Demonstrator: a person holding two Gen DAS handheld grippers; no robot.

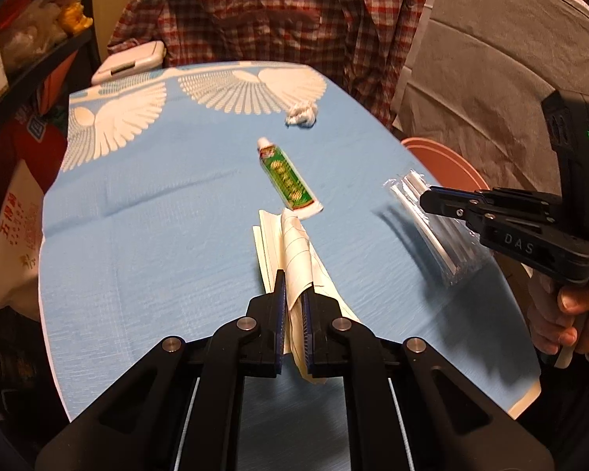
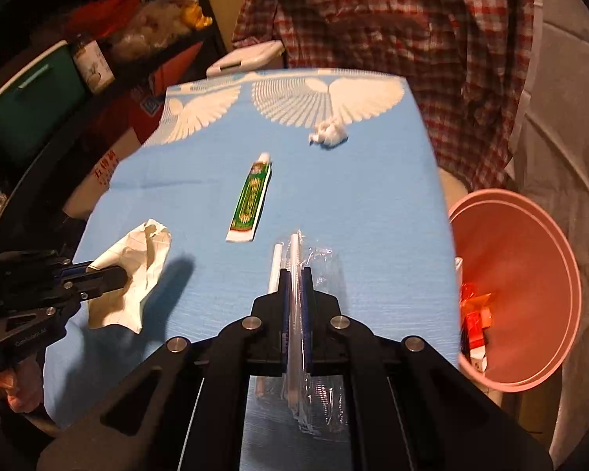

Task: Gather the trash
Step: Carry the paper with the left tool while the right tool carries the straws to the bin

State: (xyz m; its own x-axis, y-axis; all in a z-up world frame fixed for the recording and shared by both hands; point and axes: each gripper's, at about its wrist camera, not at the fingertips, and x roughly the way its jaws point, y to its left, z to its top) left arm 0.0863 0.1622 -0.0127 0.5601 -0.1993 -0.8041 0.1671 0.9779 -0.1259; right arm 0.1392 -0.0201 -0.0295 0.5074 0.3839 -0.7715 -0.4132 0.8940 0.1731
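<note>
Both grippers are clamped on trash above a blue cloth-covered table (image 1: 137, 235): the left gripper (image 1: 293, 294) has its jaws pressed nearly together on a crumpled sheet of lined paper (image 1: 294, 243), while the right gripper (image 2: 296, 286) is pinched on a clear plastic packet of white straws (image 2: 294, 259). Seen along the left gripper's fingers, the paper runs lengthwise between the pads, its long axis in line with the fingers, one end sticking out ahead toward the middle of the table and the other trailing back below the jaws. From the right wrist camera the same paper (image 2: 137, 271) hangs in loose folds from the left gripper's tips (image 2: 114, 274), casting a shadow on the cloth. The straw packet likewise lies along the right gripper's fingers, its straws pointing away from the camera toward the far end of the table; in the left wrist view it (image 1: 424, 212) slants down from the right gripper's tips (image 1: 426, 200), which a hand (image 1: 569, 314) grips from below. Just ahead of both loads lies a green toothpaste tube (image 1: 286, 174), white cap toward the far end, and beyond it a wad of white tissue (image 1: 302, 114) near the cloth's white wing pattern. A pink bin (image 2: 530, 274) with red wrappers inside stands beside the table on the right, and a person in a red plaid shirt (image 1: 275, 11) stands at the far end.
</note>
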